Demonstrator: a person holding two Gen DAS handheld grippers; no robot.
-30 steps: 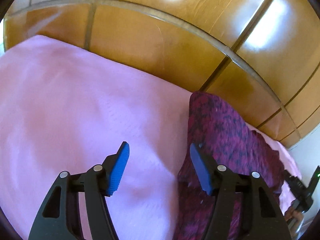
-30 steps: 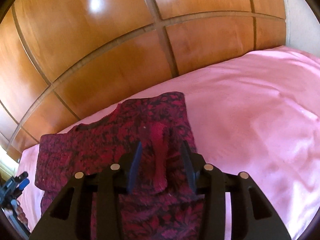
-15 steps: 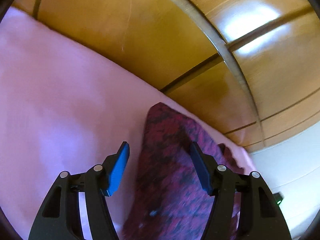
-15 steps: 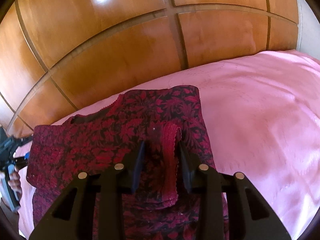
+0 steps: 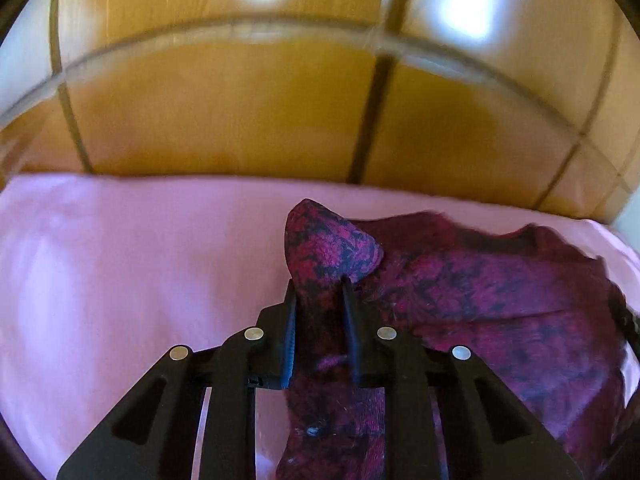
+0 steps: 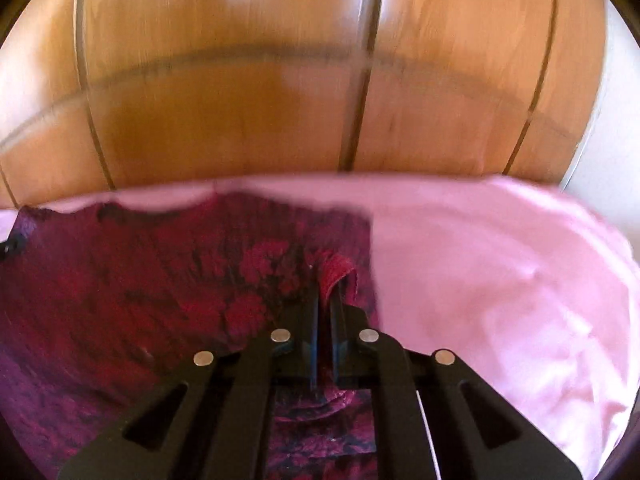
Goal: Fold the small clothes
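A dark red and black patterned garment (image 5: 480,288) lies spread on a pink sheet (image 5: 120,280). My left gripper (image 5: 318,284) is closing on the garment's left edge. A bunched fold fills the gap between its pads and stands up as a peak above the tips. In the right wrist view the same garment (image 6: 160,280) covers the left half. My right gripper (image 6: 326,292) is shut on a narrow red hem fold near the garment's right edge, and the fold pokes up just past the tips.
A glossy wooden panelled wall (image 5: 240,112) rises right behind the bed, also in the right wrist view (image 6: 240,112). The pink sheet (image 6: 500,280) stretches bare to the right of the garment. A pale wall shows at the far right.
My left gripper swung right from the bare sheet onto the garment's edge and closed on a fold. My right gripper closed on the red hem fold that lay between its fingers.
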